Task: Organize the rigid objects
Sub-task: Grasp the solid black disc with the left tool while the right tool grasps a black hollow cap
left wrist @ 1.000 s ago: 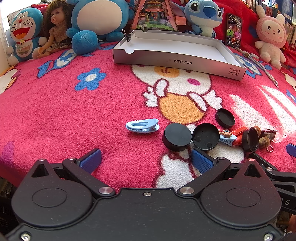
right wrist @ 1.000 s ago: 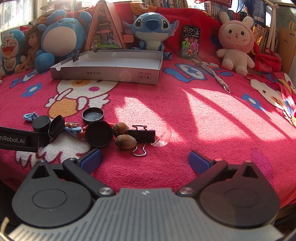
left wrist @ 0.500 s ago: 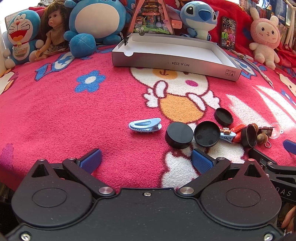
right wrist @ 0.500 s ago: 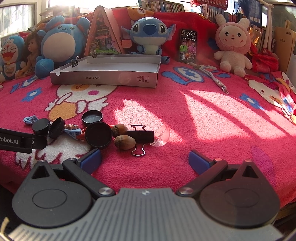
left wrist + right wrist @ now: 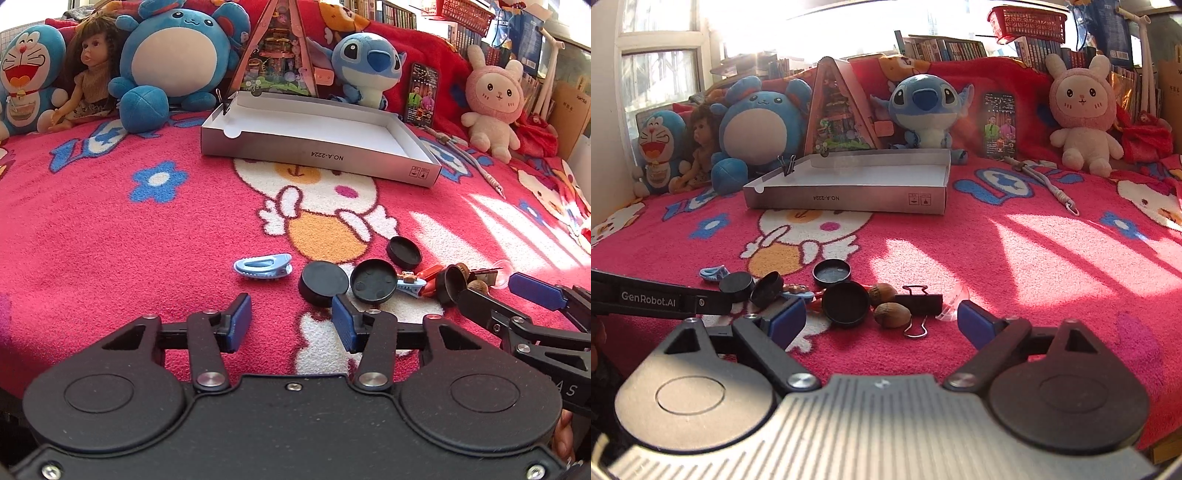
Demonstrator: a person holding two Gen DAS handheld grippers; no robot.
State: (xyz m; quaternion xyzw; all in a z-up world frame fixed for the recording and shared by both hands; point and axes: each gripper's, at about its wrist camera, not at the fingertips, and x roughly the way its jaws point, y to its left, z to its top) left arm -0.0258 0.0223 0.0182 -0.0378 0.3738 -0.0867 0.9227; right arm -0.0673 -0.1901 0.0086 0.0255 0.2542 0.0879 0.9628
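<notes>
I'm reading this as the approach to a first pick: small hard items lying loose on the red blanket [image 5: 92,240], the open white box [image 5: 317,136] waiting empty at the far side, well apart from them.

I'm lining the left gripper [image 5: 291,325] up short of the blue hair clip [image 5: 263,268] and the solid black cap [image 5: 323,283]. To do this well I'm choosing one target, not two: the clip lies alone, so I'm favouring it, coming down so the pads straddle its narrow width, and closing only once both pads are level with it. The cap is touching the upturned black lid [image 5: 373,281], so a pinch there risks nudging its neighbour.

Left jaws have just been closing; they're standing partly apart now, nothing between them, pads touching only air above the blanket.

I'm holding the right gripper [image 5: 875,325] low over the other end of the cluster. Its jaws have just been narrowing a little but are standing wide, and nothing is pinched. The walnut [image 5: 892,315], the black binder clip [image 5: 919,304] and another black lid [image 5: 846,303] are lying just beyond its tips, crowded together; I'd judge the walnut likely to roll if touched off-centre.
</notes>
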